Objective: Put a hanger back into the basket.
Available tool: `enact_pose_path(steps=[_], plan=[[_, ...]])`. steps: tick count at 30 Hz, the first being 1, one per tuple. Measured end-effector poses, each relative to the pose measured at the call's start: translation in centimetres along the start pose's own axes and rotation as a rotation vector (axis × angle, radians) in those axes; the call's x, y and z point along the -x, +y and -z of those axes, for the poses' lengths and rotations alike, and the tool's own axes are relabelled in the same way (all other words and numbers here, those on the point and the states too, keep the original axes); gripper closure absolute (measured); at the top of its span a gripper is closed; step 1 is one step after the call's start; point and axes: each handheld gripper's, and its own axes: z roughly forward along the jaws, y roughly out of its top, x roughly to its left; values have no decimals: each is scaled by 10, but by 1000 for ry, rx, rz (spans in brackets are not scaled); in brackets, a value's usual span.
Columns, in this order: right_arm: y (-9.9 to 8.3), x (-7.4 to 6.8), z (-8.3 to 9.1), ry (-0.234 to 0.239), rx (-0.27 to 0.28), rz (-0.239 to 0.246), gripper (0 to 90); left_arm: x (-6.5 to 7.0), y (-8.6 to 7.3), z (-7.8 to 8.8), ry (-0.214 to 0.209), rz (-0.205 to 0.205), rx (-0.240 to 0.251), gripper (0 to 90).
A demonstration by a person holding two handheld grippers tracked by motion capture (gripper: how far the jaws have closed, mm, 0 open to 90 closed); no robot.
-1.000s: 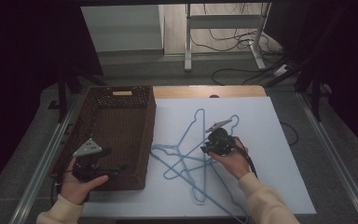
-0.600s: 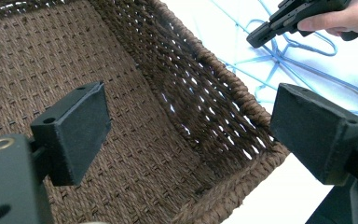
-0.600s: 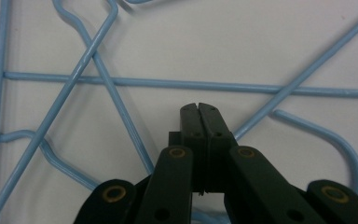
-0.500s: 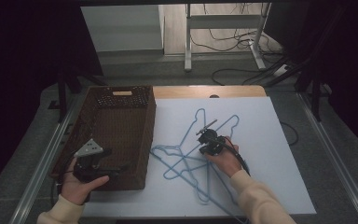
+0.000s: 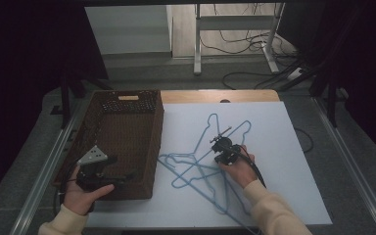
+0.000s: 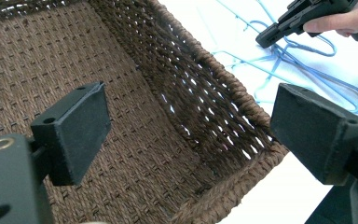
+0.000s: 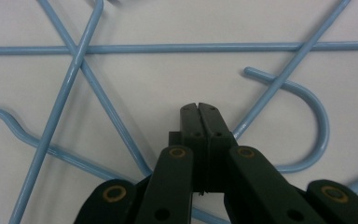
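Several light blue wire hangers [image 5: 196, 169] lie tangled on the white table top [image 5: 284, 147]. My right gripper [image 5: 219, 147] is down over the middle of the tangle, its jaws pressed together. In the right gripper view the right gripper [image 7: 198, 109] is shut just above the crossing rods, beside a hanger hook [image 7: 307, 107], with nothing seen between the jaws. My left gripper [image 5: 127, 177] hovers over the near end of the brown wicker basket [image 5: 159, 127]. In the left gripper view the left gripper [image 6: 191, 130] is wide open above the basket's bare woven floor.
The basket's right wall [image 6: 223, 84] stands between the left gripper and the hangers [image 6: 307, 70]. The right gripper [image 6: 268, 38] shows beyond it in a hand. A wooden strip [image 5: 215, 96] edges the table's far side, with cables on the floor behind.
The right gripper has moved left and toward the person, lowering onto the middle of the hanger tangle. The left gripper has stayed over the basket.
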Motion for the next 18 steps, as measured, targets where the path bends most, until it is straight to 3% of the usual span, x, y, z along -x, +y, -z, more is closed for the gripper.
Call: enact_pose_path(steps=[3, 8, 9, 12, 18], plan=[[0, 1, 1, 3, 5, 2, 895, 0, 0, 1, 0, 0, 2, 124], [7, 0, 6, 52, 68, 41, 895, 0, 1, 1, 1, 0, 3, 124], [13, -3, 8, 86, 101, 85, 856, 0, 1, 1, 1, 1, 5, 124], [24, -4, 6, 111, 137, 126, 772, 0, 2, 1, -2, 2, 6, 125], [50, -4, -4, 184, 156, 154, 594, -1, 1, 0, -4, 2, 4, 125]])
